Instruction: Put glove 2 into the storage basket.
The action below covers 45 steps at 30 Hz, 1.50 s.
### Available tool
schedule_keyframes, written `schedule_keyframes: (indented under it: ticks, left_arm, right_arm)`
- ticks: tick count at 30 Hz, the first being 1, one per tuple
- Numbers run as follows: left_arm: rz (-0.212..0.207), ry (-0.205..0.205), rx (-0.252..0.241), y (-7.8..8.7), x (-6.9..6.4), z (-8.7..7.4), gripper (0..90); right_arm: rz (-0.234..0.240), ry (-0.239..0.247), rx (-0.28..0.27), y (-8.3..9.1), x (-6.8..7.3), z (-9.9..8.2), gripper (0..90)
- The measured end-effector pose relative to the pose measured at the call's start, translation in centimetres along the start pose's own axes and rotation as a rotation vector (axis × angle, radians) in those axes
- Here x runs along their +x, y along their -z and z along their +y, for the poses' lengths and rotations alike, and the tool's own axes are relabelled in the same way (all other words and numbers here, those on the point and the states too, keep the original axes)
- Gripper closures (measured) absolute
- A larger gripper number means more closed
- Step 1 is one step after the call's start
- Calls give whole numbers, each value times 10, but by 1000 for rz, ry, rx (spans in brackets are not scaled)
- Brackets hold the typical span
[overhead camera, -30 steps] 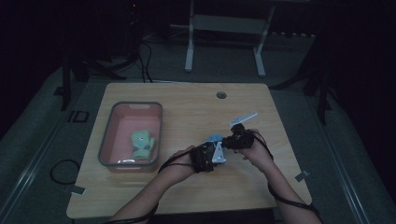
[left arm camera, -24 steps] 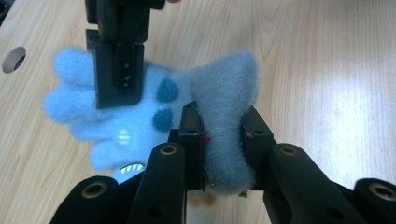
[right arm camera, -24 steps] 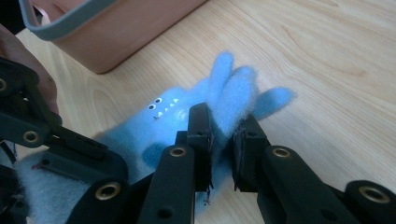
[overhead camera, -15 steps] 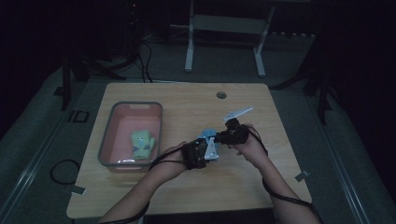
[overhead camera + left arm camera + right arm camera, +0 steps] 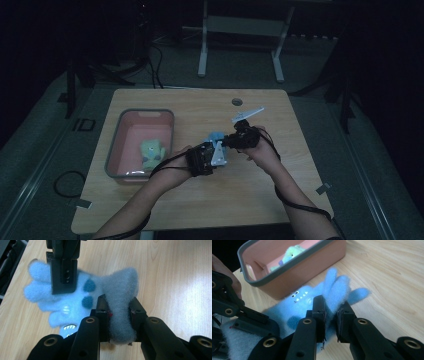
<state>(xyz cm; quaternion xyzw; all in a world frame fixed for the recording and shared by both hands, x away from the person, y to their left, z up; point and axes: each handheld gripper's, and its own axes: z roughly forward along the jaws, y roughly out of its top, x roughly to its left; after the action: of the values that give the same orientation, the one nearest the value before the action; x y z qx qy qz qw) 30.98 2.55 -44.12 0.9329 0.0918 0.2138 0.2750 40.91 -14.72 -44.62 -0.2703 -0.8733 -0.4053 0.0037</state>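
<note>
While the blue fuzzy glove [image 5: 75,300] hangs just above the counter [image 5: 250,200] beside the pink bin [image 5: 165,120], the left gripper [image 5: 119,312] clamps its fingers on the grey cuff and the right gripper [image 5: 331,311] pinches the glove's finger end. A green plush toy [image 5: 151,151] lies in the bin.

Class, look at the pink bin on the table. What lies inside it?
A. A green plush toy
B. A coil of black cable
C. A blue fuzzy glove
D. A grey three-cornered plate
A: in the high view a green plush toy lies on the floor of the pink bin, while the blue fuzzy glove is outside it, held between the two tongs.
</note>
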Motion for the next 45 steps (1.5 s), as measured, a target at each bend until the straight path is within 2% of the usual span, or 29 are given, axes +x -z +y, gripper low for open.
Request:
schedule_keyframes:
  ticks: [7, 19, 28, 32, 38, 45]
  left_arm:
    - [13, 8, 14, 10, 7, -6, 758]
    - [32, 42, 27, 32, 19, -28, 758]
    - [46, 54, 55, 48, 26, -46, 758]
    - [42, 74, 68, 53, 29, -56, 757]
    - [44, 92, 88, 60, 31, -71, 758]
    - [49, 114, 112, 65, 35, -90, 757]
  right_arm:
    - [4, 25, 2, -6, 8, 16, 800]
    - [25, 49, -6, -23, 23, 43, 800]
    - [41, 72, -3, -43, 36, 61, 800]
    - [48, 81, -4, -53, 42, 67, 800]
    - [59, 102, 22, -68, 52, 78, 800]
    - [80, 98, 24, -87, 62, 89, 800]
